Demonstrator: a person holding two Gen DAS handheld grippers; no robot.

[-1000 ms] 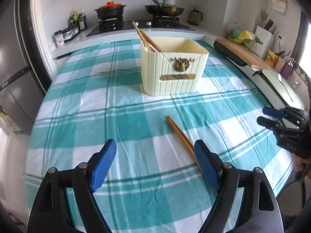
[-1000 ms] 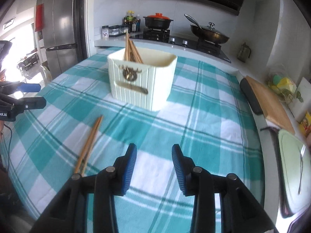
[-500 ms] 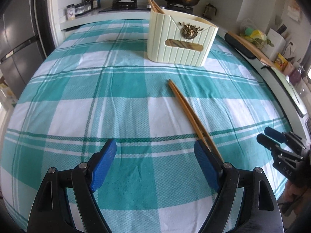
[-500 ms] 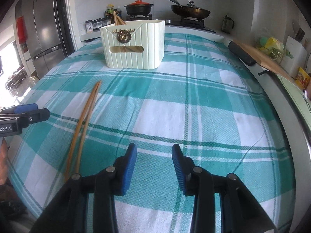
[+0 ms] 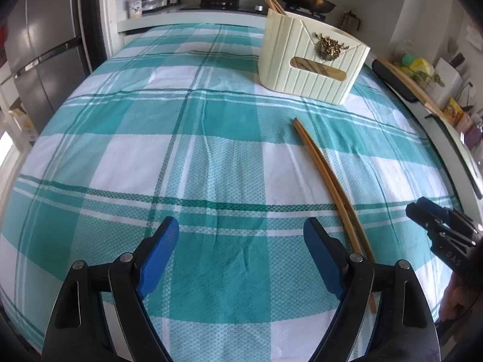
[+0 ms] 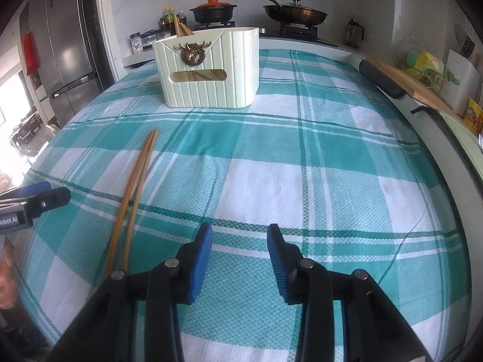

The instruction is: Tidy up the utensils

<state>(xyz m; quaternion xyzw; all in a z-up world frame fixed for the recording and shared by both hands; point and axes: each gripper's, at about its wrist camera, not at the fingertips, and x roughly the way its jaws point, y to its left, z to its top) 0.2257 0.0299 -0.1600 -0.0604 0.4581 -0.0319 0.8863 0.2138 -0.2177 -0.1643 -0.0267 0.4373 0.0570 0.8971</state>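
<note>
1. The left hand-held gripper [image 5: 241, 253] hangs over the checked cloth [image 5: 187, 163] on the worktop with its jaws wide apart and nothing between them.
2. The chopsticks [image 5: 327, 187] lie flat on the cloth just to the right of its right finger, their near ends passing behind that finger.
3. The right hand-held gripper [image 6: 240, 252] has its jaws partly apart over bare cloth, gripping nothing; the chopsticks lie just left of its left finger.
4. The holder [image 5: 311, 60] stands upright farther back, with more chopsticks sticking out of it.
5. The left view shows the right gripper from the side, beyond the chopsticks.
6. Only the right view shows the fridge [image 6: 65, 60] whole.
</note>
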